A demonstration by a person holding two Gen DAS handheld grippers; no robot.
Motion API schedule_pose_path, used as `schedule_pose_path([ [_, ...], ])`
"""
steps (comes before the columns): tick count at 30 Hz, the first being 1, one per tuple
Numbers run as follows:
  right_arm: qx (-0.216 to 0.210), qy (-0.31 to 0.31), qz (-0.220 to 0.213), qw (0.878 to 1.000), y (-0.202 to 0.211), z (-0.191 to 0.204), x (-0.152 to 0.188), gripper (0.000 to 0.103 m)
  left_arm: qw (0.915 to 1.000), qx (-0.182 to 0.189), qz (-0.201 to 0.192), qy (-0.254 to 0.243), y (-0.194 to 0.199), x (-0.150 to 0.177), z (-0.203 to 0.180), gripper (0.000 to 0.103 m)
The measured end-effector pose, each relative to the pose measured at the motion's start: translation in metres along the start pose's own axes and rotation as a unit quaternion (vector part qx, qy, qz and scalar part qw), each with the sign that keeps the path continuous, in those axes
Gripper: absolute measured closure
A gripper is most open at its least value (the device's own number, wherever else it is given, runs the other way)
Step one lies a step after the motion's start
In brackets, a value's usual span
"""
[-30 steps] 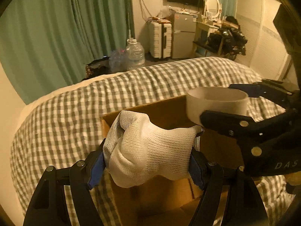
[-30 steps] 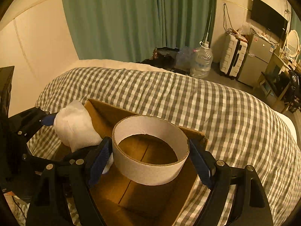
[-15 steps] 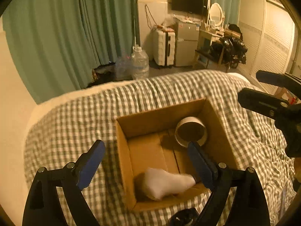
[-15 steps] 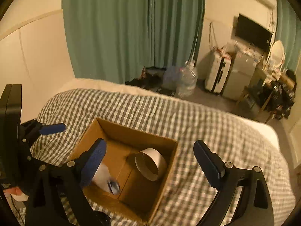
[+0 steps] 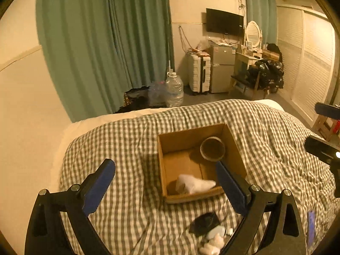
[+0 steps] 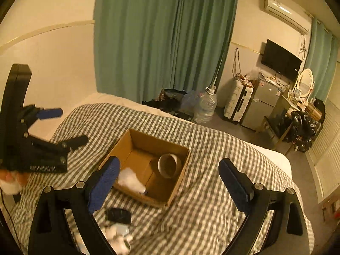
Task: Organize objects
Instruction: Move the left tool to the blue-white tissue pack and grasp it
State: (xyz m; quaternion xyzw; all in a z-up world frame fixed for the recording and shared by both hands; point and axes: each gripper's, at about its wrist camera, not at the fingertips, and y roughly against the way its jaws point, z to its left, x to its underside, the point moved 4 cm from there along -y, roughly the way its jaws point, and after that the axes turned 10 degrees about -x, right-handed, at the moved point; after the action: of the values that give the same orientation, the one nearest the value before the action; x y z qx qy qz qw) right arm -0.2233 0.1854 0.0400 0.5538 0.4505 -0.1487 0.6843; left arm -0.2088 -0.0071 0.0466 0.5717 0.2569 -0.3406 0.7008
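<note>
On the checked bed [image 5: 127, 148] a box [image 5: 161, 170] holds a tape roll [image 5: 212, 148] and glove [image 5: 194, 183]; small clutter [image 5: 209, 226] lies nearby. The left gripper [image 5: 165, 175] is opening, empty; the right gripper [image 6: 169, 174] gapes empty.

We list two matching grippers, left gripper [image 5: 165, 171] and right gripper [image 6: 169, 170]: black angular frames, silver round screws at the joints, blue padded fingers [image 5: 98, 188], white lettering on one body.
</note>
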Motion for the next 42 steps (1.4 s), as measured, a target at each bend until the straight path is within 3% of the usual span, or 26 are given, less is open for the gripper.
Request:
schedule_pose_path([
  [4,-0.002,0.014,0.009,1.000,0.021,0.015,0.023,0.008,0.9987,-0.050,-0.002,-0.005,0.013,0.027,0.004,0.005],
  [7,-0.010,0.018,0.006,1.000,0.030,0.027,0.043,0.008,0.9986,-0.054,0.003,-0.001,0.015,0.055,0.002,0.005],
  [10,0.030,0.038,-0.008,0.999,0.032,0.039,0.068,0.008,0.9984,-0.054,0.016,0.011,0.012,0.093,0.001,0.005],
  [13,0.037,0.050,-0.002,0.998,0.018,0.052,0.097,0.008,0.9971,-0.048,0.041,0.042,0.003,0.129,0.000,0.005],
  [18,0.005,0.053,0.033,0.998,-0.023,0.071,0.146,0.009,0.9915,-0.060,0.080,0.083,-0.019,0.176,-0.004,0.005],
  [23,-0.029,0.018,0.069,0.997,-0.055,0.078,0.188,0.009,0.9915,-0.054,0.096,0.069,-0.027,0.208,-0.019,0.005],
  [28,-0.037,-0.027,0.100,0.994,-0.070,0.071,0.220,0.009,0.9932,-0.027,0.108,0.034,-0.027,0.228,-0.040,0.005],
  [34,-0.020,-0.061,0.098,0.993,-0.065,0.062,0.232,0.009,0.9937,0.013,0.110,0.013,-0.020,0.240,-0.059,0.006],
  [38,-0.014,-0.067,0.096,0.993,-0.063,0.060,0.232,0.009,0.9892,0.038,0.142,-0.002,-0.029,0.251,-0.072,0.026],
  [42,-0.010,-0.072,0.099,0.992,-0.063,0.058,0.234,0.009,0.9849,0.071,0.157,-0.013,-0.035,0.256,-0.081,0.031],
])
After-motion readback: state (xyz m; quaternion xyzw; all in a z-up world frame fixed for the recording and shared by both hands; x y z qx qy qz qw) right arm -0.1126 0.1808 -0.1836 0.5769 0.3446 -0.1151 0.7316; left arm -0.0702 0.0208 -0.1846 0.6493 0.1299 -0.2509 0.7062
